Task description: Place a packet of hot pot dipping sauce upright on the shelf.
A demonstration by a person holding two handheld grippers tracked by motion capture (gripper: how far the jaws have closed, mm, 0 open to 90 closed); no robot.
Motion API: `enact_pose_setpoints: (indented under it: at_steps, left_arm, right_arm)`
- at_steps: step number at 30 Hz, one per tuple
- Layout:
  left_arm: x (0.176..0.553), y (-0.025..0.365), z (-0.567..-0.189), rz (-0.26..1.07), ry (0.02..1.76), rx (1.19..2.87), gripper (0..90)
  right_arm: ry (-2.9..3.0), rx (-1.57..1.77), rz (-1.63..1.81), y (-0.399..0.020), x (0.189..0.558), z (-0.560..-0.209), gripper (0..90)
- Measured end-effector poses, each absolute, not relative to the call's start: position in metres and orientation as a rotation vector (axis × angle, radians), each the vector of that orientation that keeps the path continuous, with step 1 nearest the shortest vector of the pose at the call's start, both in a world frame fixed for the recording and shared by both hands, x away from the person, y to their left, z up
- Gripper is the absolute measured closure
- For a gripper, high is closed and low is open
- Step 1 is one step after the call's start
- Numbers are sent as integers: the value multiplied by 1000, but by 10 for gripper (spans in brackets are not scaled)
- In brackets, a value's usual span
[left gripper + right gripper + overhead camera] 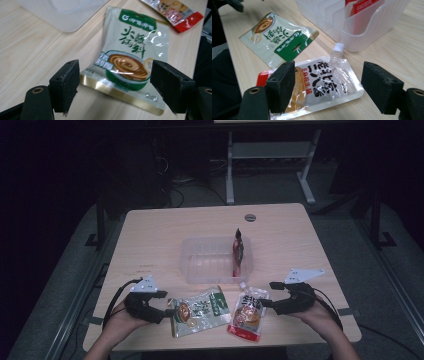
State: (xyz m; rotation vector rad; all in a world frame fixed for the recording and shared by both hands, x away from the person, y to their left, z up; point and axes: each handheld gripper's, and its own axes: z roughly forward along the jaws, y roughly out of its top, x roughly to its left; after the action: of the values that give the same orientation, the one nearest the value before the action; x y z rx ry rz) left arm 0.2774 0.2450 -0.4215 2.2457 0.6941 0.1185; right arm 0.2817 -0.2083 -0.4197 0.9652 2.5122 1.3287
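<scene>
Risk assessment at this moment. My left gripper (169, 310) has its jaws spread wide, with the near end of the green sauce packet (127, 60) lying between them on the desk (32, 47); the pads do not press on it. My right gripper (264, 303) is likewise open, jaws standing either side of the red spouted pouch (322, 85), which lies flat just ahead of the pads with its white cap pointing away toward the clear plastic bin (362, 27).

Findings, as judgement:

1. Both packets lie flat on the desk. Jaws closing from the sides may skid over the film or pinch only a crinkled edge, giving a weak hold that lets go on the lift.
2. The film is glossy and slack. A grip on a corner would let the contents sag and the packet swing, likely catching the bin wall beyond my grippers.
3. The two packets lie just beside each other between my grippers; a push from either side could shove one into the other.
4. One red packet (238, 251) already stands upright in the bin; a careless drop could tip it.
</scene>
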Motion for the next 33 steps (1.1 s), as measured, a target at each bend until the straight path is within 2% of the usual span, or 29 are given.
enact_pose_setpoints:
  at_steps: [9,12,16,18,20,21,23,26,27,30,33]
  left_arm:
    - [269,227,-419,89,620,2251,357]
    - [267,220,-419,63,591,2266,416]
    - [265,207,-422,-3,541,2286,550]
    - [263,200,-423,-25,524,2296,612]
    - [261,194,-424,-48,495,2306,671]
    - [261,192,-425,-62,486,2312,691]
    - [259,188,-426,-82,464,2325,731]
    - [258,185,-426,-97,440,2335,798]
    - [258,184,-426,-101,436,2334,831]
    - [257,182,-426,-116,418,2344,882]
    - [257,180,-427,-121,406,2357,890]
  right_arm:
    - [2542,960,1324,-203,285,-426,269]
    - [2553,962,1316,-202,286,-427,268]
    - [2567,963,1296,-201,286,-430,275]
    - [2583,969,1277,-201,286,-432,355]
    - [2629,967,1233,-200,285,-433,508]
    - [2650,950,1221,-200,285,-433,624]
    - [2687,934,1197,-197,285,-436,746]
    - [2692,907,1127,-193,288,-440,866]
    - [2685,915,1103,-193,291,-440,896]
    - [2654,946,1098,-194,303,-441,899]
    - [2663,950,1090,-189,314,-445,900]
